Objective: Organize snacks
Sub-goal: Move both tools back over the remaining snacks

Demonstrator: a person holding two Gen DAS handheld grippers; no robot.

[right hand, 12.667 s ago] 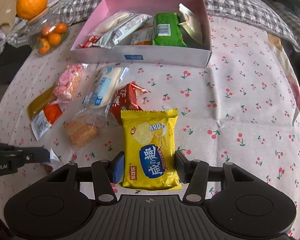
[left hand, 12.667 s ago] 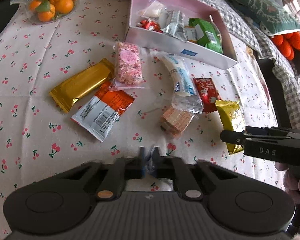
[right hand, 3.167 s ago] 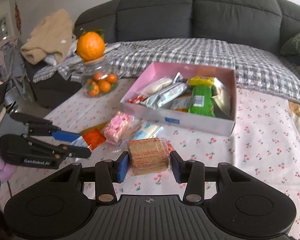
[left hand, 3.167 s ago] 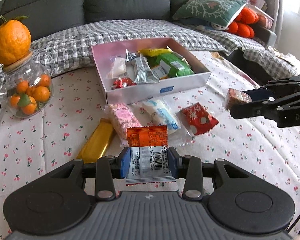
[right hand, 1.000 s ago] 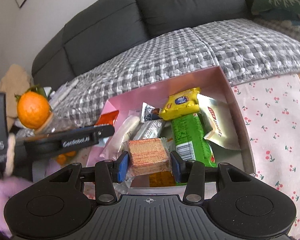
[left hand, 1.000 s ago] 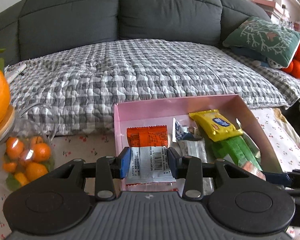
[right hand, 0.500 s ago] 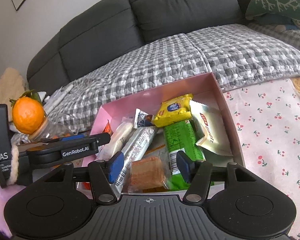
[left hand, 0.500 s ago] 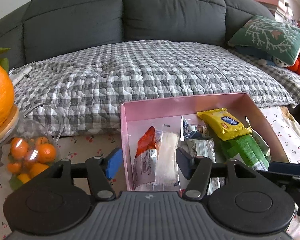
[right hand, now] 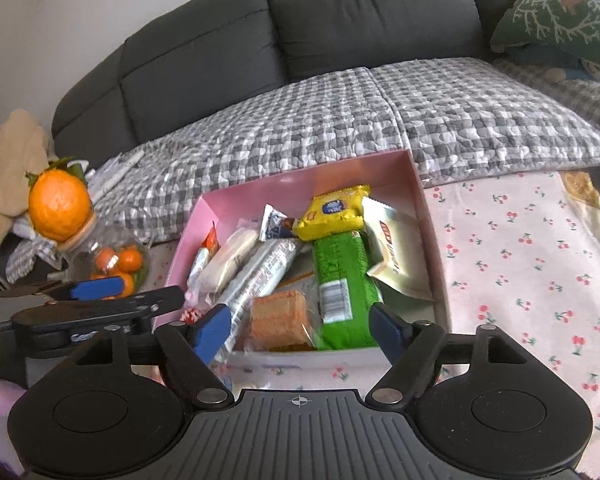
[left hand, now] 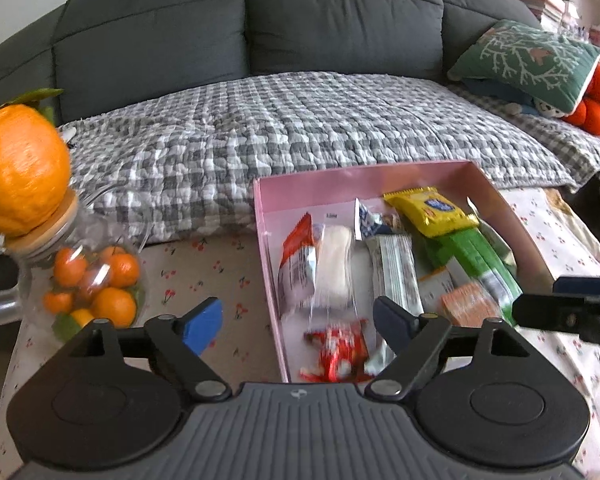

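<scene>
**Both grippers open over the pink snack box**

While the two grippers hang above the near edge of the pink cardboard box (left hand: 500, 200), their jaws have just been opening and now stand wide, with nothing pressed between the pads. The left gripper (left hand: 298, 322) straddles the box's left wall; below it the orange-and-silver foil packet (left hand: 298, 264) leans on edge against that wall, beside a white wrapped bar (left hand: 334, 264). The right gripper (right hand: 296, 326) hovers over the clear-wrapped stack of brown wafer biscuits (right hand: 278, 318), which lies inside the box at its front, between a long silver wrapper (right hand: 260, 276) and a green packet (right hand: 340, 276). A yellow packet (right hand: 332, 212) lies at the back. The box sits on a cherry-print tablecloth (right hand: 520, 264), with a glass jar of small oranges (left hand: 92, 280) well to its left.
</scene>
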